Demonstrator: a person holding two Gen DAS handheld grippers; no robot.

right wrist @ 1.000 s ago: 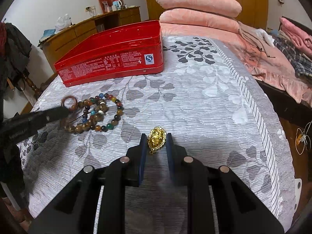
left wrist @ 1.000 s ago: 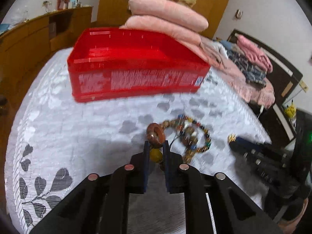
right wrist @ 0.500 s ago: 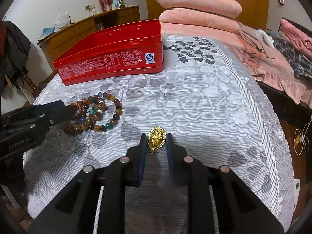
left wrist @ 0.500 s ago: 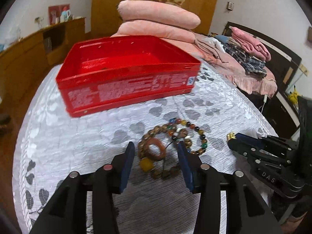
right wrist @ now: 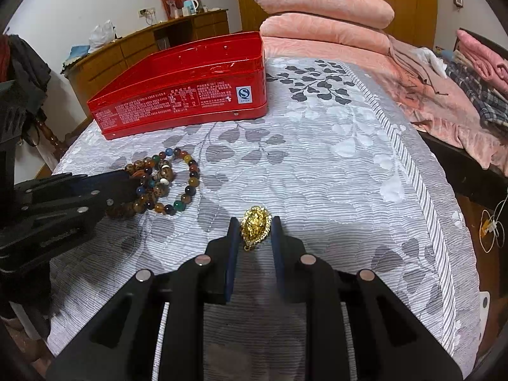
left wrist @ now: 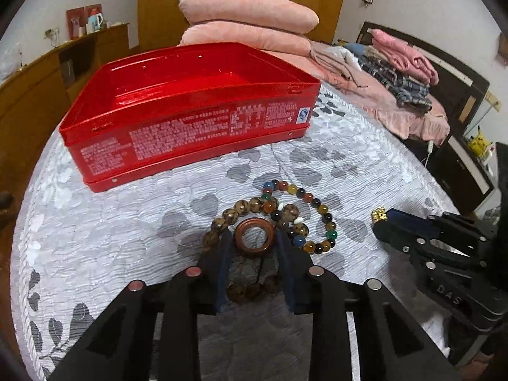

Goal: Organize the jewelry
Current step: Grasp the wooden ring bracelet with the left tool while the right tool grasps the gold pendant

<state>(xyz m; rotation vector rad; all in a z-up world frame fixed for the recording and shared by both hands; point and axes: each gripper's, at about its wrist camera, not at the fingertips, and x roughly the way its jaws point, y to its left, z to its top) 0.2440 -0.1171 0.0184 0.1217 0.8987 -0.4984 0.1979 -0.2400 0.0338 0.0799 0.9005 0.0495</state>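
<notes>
A brown ring (left wrist: 238,238) lies flat on a brown wooden bead bracelet (left wrist: 244,206), beside a multicoloured bead bracelet (left wrist: 317,204) on the grey leaf-patterned bedspread. My left gripper (left wrist: 253,236) straddles the ring. Its jaws are closing and the pads stand just off the ring's sides. In the right wrist view the left gripper (right wrist: 127,184) covers part of the bracelets (right wrist: 192,174). My right gripper (right wrist: 254,222) is shut on a gold pendant (right wrist: 255,227), and the pendant (left wrist: 378,214) also shows at its tip in the left wrist view. An open red tin (left wrist: 190,127) sits behind the beads.
Stacked pink pillows (left wrist: 247,12) lie behind the tin (right wrist: 177,101). Folded clothes (left wrist: 403,60) are piled at the far right, past the bed's edge. A wooden dresser (left wrist: 31,89) runs along the left wall.
The left gripper let go of the ring, which it had held on edge, opened wide, then narrowed around the ring now lying flat on the beads. The right gripper kept still with the pendant.
</notes>
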